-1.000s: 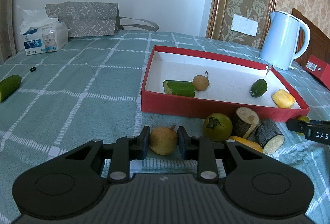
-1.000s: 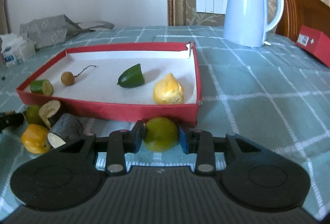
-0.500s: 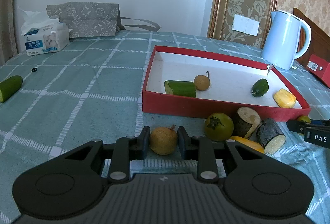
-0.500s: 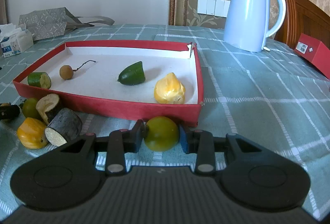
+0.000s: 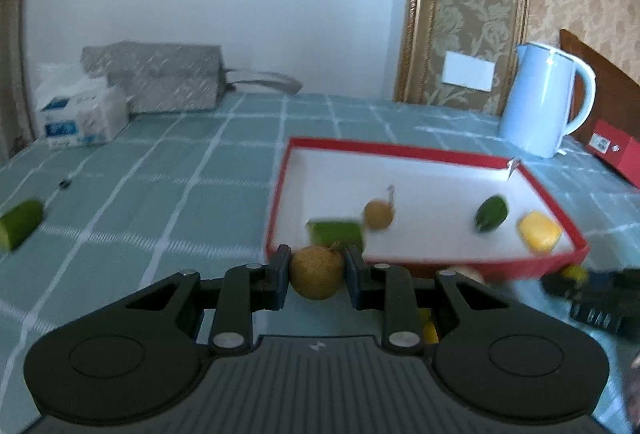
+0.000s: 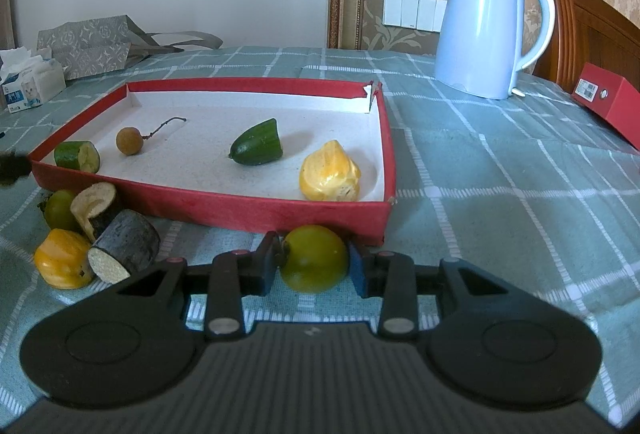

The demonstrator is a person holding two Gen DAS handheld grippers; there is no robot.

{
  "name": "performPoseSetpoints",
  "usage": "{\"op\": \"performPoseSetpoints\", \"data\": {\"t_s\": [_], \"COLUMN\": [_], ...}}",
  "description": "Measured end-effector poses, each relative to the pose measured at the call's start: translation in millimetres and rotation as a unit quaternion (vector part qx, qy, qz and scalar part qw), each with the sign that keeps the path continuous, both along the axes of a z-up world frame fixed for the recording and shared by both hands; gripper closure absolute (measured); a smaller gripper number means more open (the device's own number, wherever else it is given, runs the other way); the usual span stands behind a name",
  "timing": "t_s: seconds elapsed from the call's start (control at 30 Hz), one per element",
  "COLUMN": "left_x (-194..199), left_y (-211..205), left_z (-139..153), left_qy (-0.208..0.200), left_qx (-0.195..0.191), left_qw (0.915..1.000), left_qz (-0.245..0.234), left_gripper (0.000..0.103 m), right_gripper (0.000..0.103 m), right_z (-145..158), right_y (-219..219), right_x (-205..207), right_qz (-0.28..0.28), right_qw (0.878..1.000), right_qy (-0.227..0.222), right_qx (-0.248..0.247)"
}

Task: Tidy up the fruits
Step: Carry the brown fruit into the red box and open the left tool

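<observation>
Meanwhile, the left gripper [image 5: 316,271] was clamped on a brown longan [image 5: 317,272] just before the red tray [image 5: 472,260]; the right gripper [image 6: 313,264] gripped a green tomato [image 6: 314,258] beside the tray's near wall.

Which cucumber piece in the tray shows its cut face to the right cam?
The one in the tray's near-left corner: its pale cut end faces the camera. The mid-tray piece shows only dark skin and its rounded tip.

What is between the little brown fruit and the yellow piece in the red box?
In the right wrist view, a green cucumber end lies between the longan and the yellow piece.
</observation>
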State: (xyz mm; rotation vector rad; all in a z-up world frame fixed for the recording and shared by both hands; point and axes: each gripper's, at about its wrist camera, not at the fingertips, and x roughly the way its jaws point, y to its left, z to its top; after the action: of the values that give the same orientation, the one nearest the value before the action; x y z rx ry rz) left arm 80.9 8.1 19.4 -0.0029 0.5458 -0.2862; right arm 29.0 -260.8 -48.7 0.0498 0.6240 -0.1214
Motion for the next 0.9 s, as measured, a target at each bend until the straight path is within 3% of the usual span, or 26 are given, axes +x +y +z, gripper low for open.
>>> {"op": "performPoseSetpoints", "data": {"t_s": [0.17, 0.43, 0.7, 0.73, 0.77, 0.83, 0.9], "left_x": [26, 55, 63, 64, 63, 59, 48], "left_y": [-37, -90, -100, -99, -97, -93, -88], "left_z": [10, -1, -13, -14, -13, -10, -5], "left_qy": [0.008, 0.036, 0.044, 0.045, 0.042, 0.022, -0.009], "left_qx": [0.01, 0.047, 0.066, 0.062, 0.057, 0.051, 0.048], "left_qw": [0.9994, 0.996, 0.9949, 0.9952, 0.9955, 0.997, 0.9977], "left_qz": [-0.031, -0.066, -0.062, -0.062, -0.063, -0.055, -0.046], "left_gripper": [0.075, 0.075, 0.073, 0.064, 0.044, 0.018, 0.017], "right_gripper": [0.067, 0.067, 0.067, 0.067, 0.067, 0.067, 0.067], "right_z": [0, 0, 0, 1, 1, 1, 1], "right_y": [-1, -1, -1, -1, -1, -1, -1], "right_x": [0, 0, 0, 0, 0, 0, 0], "right_qz": [0.001, 0.001, 0.001, 0.001, 0.001, 0.001, 0.001], "right_qw": [1.0, 1.0, 1.0, 1.0, 1.0, 1.0, 1.0], "right_qy": [0.0, 0.0, 0.0, 0.0, 0.0, 0.0, 0.0], "right_qx": [0.002, 0.002, 0.002, 0.003, 0.002, 0.003, 0.003]}}
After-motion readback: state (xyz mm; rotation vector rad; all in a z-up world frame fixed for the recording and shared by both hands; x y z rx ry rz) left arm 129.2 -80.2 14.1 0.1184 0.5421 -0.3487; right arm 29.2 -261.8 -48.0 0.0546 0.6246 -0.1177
